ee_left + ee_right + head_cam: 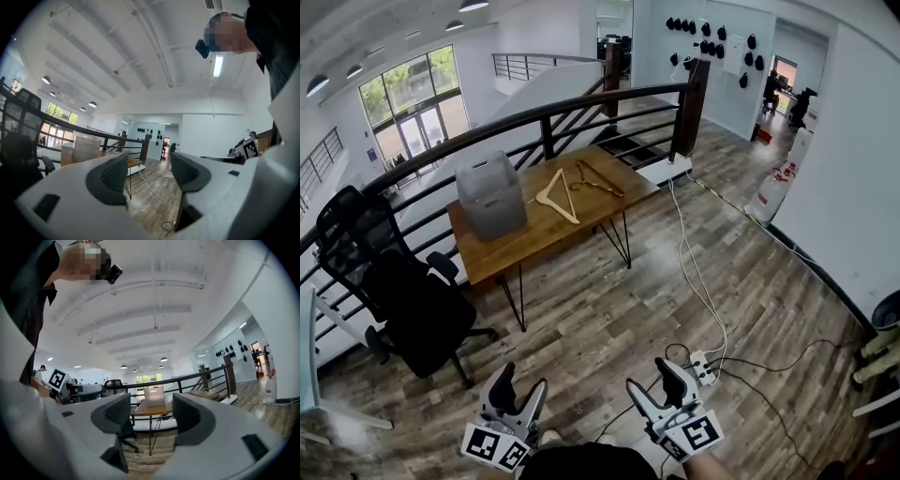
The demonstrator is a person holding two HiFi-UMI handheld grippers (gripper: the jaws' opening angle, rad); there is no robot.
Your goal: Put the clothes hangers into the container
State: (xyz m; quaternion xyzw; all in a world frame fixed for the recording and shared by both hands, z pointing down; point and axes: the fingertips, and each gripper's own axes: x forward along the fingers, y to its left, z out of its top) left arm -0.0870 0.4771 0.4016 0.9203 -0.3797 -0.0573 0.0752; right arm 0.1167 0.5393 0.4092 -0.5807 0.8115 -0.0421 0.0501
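Observation:
A grey lidded container stands on the left part of a wooden table far ahead of me. Beside it lies a light wooden hanger, and darker hangers lie further right. My left gripper and right gripper are held low in front of me, well short of the table, both open and empty. In the left gripper view the open left gripper frames the floor, with the container at the left. The right gripper points level at the container.
A black office chair stands left of the table. A dark railing runs behind it. A white cable crosses the wood floor to a power strip near my right gripper.

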